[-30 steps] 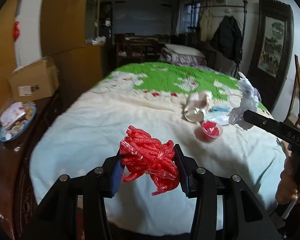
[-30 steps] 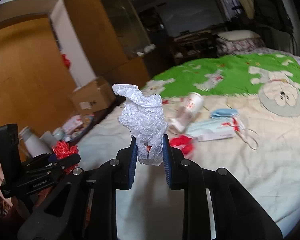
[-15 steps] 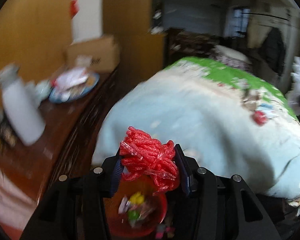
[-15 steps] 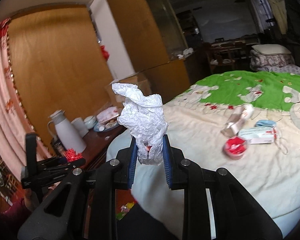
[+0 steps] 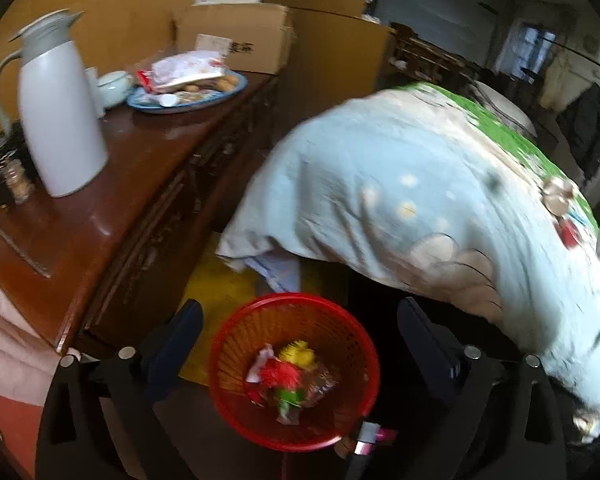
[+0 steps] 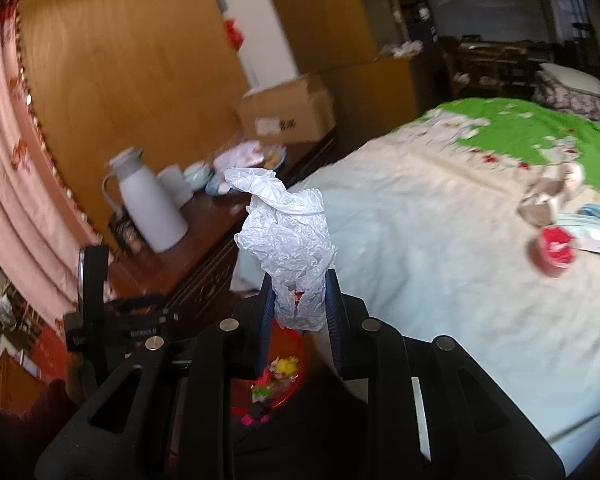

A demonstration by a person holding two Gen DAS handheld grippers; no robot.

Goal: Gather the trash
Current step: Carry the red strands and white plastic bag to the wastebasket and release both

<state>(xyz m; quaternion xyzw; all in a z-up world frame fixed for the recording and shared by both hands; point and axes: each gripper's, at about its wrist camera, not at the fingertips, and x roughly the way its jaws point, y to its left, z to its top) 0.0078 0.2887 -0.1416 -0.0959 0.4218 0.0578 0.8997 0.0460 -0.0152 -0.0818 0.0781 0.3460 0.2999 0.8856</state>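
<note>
While the left gripper (image 5: 300,340) hangs above the red basket (image 5: 236,344) on the floor, its fingers (image 5: 176,340) stand spread wide with nothing between them — they have just been opening, and the red wrapper bundle (image 5: 280,376) lies inside the basket among a yellow scrap (image 5: 298,354) and other bits of trash. Right gripper (image 6: 298,304): fingers clenched on a crumpled white plastic bag (image 6: 288,240), which sticks up above the pads; held over the gap between bed and bench, with the basket partly visible below it. Bed (image 6: 440,260): pale blue and cream blanket with a green patterned section further back. Still lying on the blanket, well apart from the basket — a small red cup (image 6: 554,248), a crumpled beige wrapper (image 6: 548,196), a blue face mask (image 6: 598,214) and a flat white packet (image 6: 592,236) just beside it. Dark wooden bench (image 5: 100,208) beside the bed carries a white thermos jug (image 5: 56,120), a blue plate (image 5: 152,106) of snacks and packets, and a cardboard box (image 5: 236,40) at the far end. Pink curtain (image 6: 16,168) at the left edge of the right wrist view. The person's hand (image 6: 76,372) on the left gripper's handle shows dimly at lower left in that view.
</note>
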